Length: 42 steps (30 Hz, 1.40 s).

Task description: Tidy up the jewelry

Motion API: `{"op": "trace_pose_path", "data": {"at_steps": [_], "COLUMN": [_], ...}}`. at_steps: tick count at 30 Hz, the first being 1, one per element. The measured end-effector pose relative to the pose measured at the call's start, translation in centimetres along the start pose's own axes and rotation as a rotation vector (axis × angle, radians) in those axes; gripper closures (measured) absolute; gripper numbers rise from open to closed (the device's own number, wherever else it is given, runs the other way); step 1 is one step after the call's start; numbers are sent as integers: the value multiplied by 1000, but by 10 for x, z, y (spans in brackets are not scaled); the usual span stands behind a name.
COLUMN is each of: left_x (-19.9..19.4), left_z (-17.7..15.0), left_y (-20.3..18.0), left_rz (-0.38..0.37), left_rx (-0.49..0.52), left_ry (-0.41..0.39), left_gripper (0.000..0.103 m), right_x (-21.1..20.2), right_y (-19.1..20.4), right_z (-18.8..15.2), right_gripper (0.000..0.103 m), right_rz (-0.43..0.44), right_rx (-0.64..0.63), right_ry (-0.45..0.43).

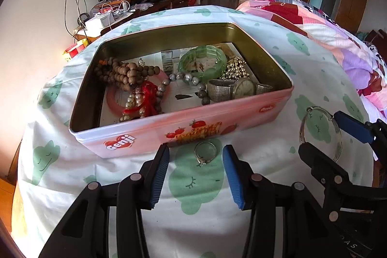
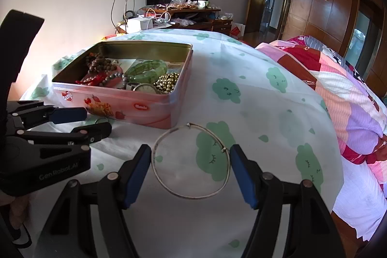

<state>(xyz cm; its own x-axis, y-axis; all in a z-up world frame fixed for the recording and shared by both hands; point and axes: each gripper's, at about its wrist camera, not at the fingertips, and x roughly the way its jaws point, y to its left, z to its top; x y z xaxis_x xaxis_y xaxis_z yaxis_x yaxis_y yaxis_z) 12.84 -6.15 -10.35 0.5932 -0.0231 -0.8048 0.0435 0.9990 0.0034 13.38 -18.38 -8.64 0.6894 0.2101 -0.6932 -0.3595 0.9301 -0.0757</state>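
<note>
Lying flat on the sheet (image 1: 241,221) just before the pink tin (image 1: 217,117), the ring (image 1: 205,153) sits between the left gripper (image 1: 196,158)'s spread pads, untouched, setting toward the camera. Beside it, the right gripper (image 2: 191,160) straddles the flat silver bangle (image 2: 191,161), spread.

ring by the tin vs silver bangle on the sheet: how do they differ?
Size: the ring is a small band; the silver bangle is a far wider, thin wire hoop.
Place: the ring lies close against the pink tin; the bangle lies further out on the sheet.
Gripper: the ring sits between the left gripper fingers, the bangle between the right gripper fingers.
Shared: both silvery, flat on the sheet, outside the tin, neither visibly clamped.
</note>
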Motion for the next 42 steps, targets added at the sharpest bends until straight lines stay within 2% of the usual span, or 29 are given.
{"op": "trace_pose_path", "data": {"at_steps": [2,3,4,10,14,16,19,26,27,29,31,33,38,42], "left_x": [-1,-2,-3,-12,-24,-30,-36,-30,-30,-31,-34,-37,-38,-33], "left_z": [-1,-2,-3,-13,-22,-24,-24,-25,-24,-24,-27,-30,-33,-37], "left_y": [-1,-2,-3,5,15,20,24,28,26,22,16,8,-2,-8], "left_rz": [-17,-28,-38,-70,-64,-55,-62,-74,-61,-60,-67,-44,-33,-44], "left_rx": [9,21,31,49,54,53,47,23,31,46,59,96,137,153], "left_ry": [-7,-11,-10,-15,-39,-55,-70,-50,-46,-41,-45,-59,-68,-45], "left_gripper": [65,81,85,85,85,103,103,103,101,88,65,51,49,49], "right_x": [1,1,0,0,-1,-3,-5,-6,-6,-6,-7,-7,-16,-30], "right_y": [0,1,0,-1,-2,-1,1,3,3,2,0,-2,-8,-7], "right_z": [0,0,0,-2,-2,-2,-2,-1,-1,-1,-2,-4,-13,-19], "right_gripper": [34,34,34,34,34,34,34,34,34,34,34,34,34,34], "right_rz": [3,4,5,10,12,11,9,7,7,8,12,16,10,3], "right_rx": [0,0,0,7,5,3,-1,-13,-12,-7,-4,0,8,12], "right_ry": [3,4,4,5,-2,-10,-22,-36,-35,-38,-40,-35,-41,-64]}}
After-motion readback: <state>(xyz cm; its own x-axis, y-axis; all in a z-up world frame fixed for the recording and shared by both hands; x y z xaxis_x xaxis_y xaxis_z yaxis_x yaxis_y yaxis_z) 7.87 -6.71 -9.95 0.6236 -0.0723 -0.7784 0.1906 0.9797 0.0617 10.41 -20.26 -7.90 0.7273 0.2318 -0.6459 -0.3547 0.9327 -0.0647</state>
